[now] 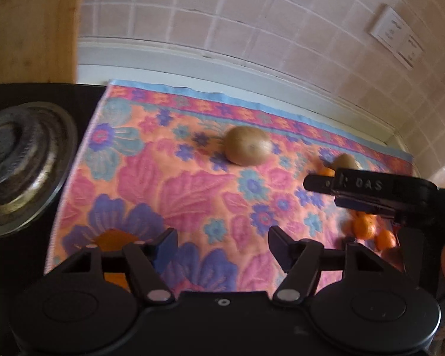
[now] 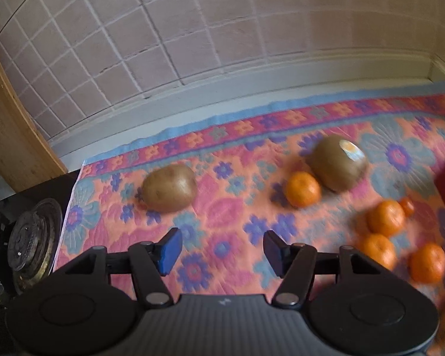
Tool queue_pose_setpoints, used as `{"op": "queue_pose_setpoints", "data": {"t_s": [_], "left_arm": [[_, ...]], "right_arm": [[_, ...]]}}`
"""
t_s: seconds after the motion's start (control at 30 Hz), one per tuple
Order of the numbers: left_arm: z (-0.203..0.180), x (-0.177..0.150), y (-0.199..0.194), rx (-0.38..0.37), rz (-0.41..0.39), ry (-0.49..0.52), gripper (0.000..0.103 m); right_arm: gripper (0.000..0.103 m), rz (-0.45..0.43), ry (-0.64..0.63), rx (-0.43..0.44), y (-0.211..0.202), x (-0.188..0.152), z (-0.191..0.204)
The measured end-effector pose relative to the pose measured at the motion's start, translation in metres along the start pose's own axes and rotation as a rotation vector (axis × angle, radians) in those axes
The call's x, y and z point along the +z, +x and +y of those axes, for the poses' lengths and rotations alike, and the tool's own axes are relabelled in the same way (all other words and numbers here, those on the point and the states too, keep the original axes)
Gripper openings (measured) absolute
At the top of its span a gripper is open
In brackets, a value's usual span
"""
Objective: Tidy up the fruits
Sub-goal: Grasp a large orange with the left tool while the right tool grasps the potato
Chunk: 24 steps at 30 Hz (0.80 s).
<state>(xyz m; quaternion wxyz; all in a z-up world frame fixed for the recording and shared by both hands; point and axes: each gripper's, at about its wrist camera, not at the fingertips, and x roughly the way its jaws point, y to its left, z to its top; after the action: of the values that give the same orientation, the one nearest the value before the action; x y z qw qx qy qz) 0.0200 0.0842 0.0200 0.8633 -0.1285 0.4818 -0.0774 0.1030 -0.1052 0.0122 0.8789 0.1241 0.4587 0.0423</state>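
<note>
**On the flowered cloth, fruit lay loose and both grippers were empty**

On the flowered cloth (image 2: 228, 207) I saw the fruit scattered. A brown kiwi (image 2: 169, 187) lay alone toward the far left. A second kiwi (image 2: 339, 166), with a pale sticker on it, lay to its right, a mandarin (image 2: 303, 189) just beside it on the near side. Three more mandarins (image 2: 385, 217) were clustered at the near right.

My right gripper (image 2: 221, 250) hung over bare cloth near the middle, its jaws apart with nothing between them. My left gripper (image 1: 221, 247) was likewise spread and empty, over the cloth's near left part.

Left of the cloth sat a black hob with a metal burner (image 1: 20, 166). A tiled wall (image 2: 192, 29) rose beyond the far edge, a wooden board (image 1: 29, 23) leaning at far left.
</note>
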Motion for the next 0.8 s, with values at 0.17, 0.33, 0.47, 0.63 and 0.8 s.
{"op": "queue_pose_setpoints", "data": {"t_s": [0.17,0.33,0.47,0.63,0.8], "left_arm": [[0.004,-0.002,-0.002,0.058,-0.019,0.019,0.080],[0.016,0.001,-0.002,0.104,0.001,0.018,0.080],[0.029,0.001,-0.007,0.111,0.007,0.001,0.080],[0.047,-0.004,-0.007,0.114,0.021,-0.042,0.080],[0.050,-0.006,-0.003,0.133,0.032,-0.034,0.080]], "right_arm": [[0.065,-0.022,-0.032,0.041,0.030,0.020,0.025],[0.072,-0.049,-0.055,0.025,0.049,0.031,0.043],[0.074,-0.054,-0.054,0.016,0.058,0.034,0.046],[0.075,-0.041,-0.061,0.004,0.074,0.037,0.054],[0.075,-0.019,-0.080,-0.018,0.088,0.034,0.061]]}}
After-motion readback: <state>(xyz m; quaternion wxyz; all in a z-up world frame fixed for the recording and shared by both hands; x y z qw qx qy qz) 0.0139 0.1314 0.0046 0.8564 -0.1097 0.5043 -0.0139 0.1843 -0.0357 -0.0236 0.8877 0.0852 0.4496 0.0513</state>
